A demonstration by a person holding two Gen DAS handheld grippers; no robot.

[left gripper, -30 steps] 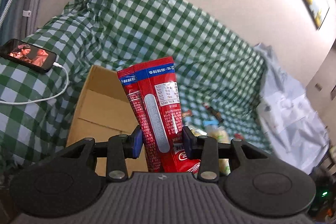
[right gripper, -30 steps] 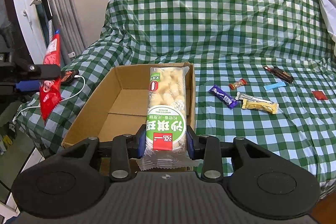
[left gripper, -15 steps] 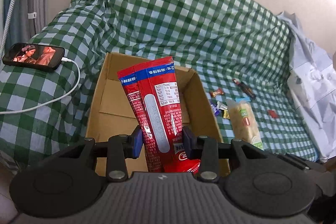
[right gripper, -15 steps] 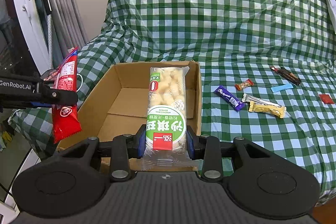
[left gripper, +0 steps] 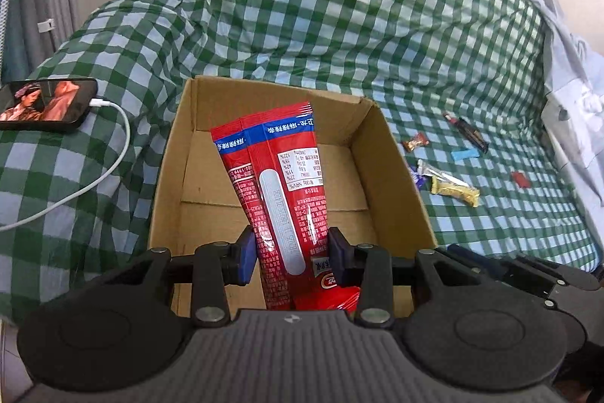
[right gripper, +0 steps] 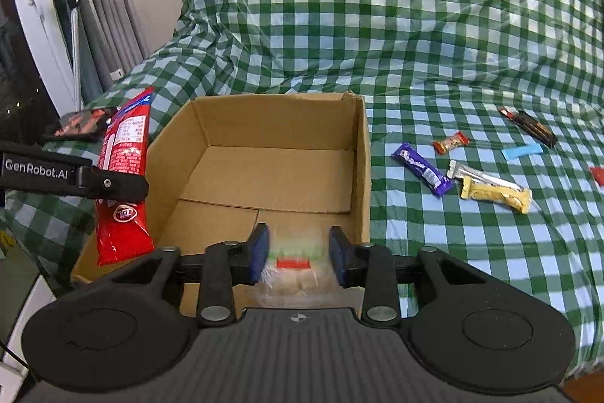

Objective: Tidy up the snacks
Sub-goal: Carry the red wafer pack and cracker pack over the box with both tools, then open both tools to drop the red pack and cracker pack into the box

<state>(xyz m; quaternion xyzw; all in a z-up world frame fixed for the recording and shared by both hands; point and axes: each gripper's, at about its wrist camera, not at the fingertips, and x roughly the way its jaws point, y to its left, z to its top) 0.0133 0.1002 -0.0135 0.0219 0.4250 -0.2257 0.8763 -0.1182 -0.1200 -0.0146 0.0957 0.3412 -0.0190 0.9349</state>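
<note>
Left gripper pinching red packet, hanging over box. Right gripper jaws closing; pale packet between them, blurred, low, at box near wall. I cannot tell whether pads press it.

Risks I see:
- pale packet slips, catches on rim or falls outside
- two grippers crowd over box, collide
- red packet, long and floppy, props on wall

The open brown cardboard box has a bare floor; small wrapped snacks lie scattered on its right.
</note>
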